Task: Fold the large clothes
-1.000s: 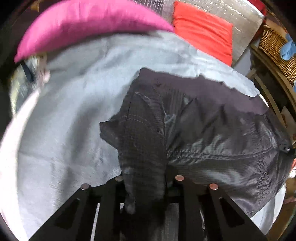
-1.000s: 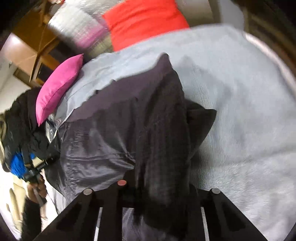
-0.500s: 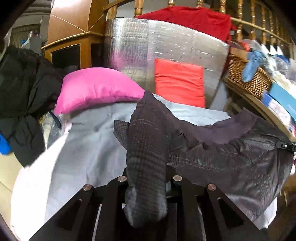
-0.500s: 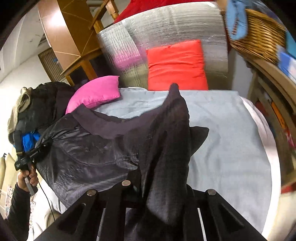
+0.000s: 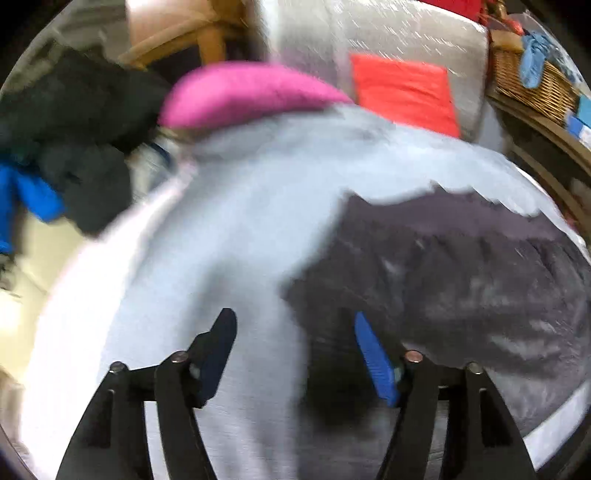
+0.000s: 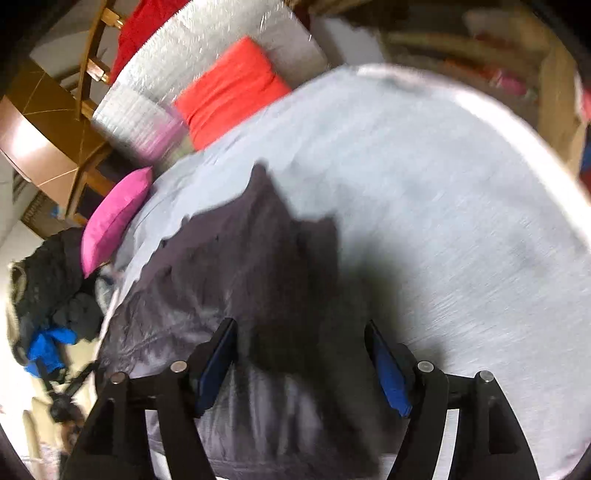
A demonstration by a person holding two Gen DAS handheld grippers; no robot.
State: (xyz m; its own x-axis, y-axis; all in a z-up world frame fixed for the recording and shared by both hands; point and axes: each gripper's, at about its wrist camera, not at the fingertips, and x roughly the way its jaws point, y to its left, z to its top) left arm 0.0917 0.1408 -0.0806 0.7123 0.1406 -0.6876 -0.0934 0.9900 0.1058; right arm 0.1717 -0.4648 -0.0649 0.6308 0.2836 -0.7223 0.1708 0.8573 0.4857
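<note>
A large dark grey jacket (image 5: 461, 280) lies on a light grey sheet (image 5: 240, 229); it also shows in the right wrist view (image 6: 240, 266). My left gripper (image 5: 295, 325) is open, and the jacket's left edge lies under its blue-padded right finger (image 5: 373, 354). My right gripper (image 6: 301, 332) is open just above the jacket's right edge, with dark cloth between its fingers (image 6: 388, 373) but not clamped. Both views are motion-blurred.
A pink pillow (image 5: 251, 92) and a red cushion (image 5: 402, 88) lie at the far end against a silver padded board (image 5: 369, 33). Dark clothes (image 5: 66, 122) are piled at the left. A wicker basket (image 5: 532, 81) stands at the right.
Both grippers have opened and let go of the jacket corners they held. The jacket has dropped flat onto the sheet, and both cameras have tilted down.
</note>
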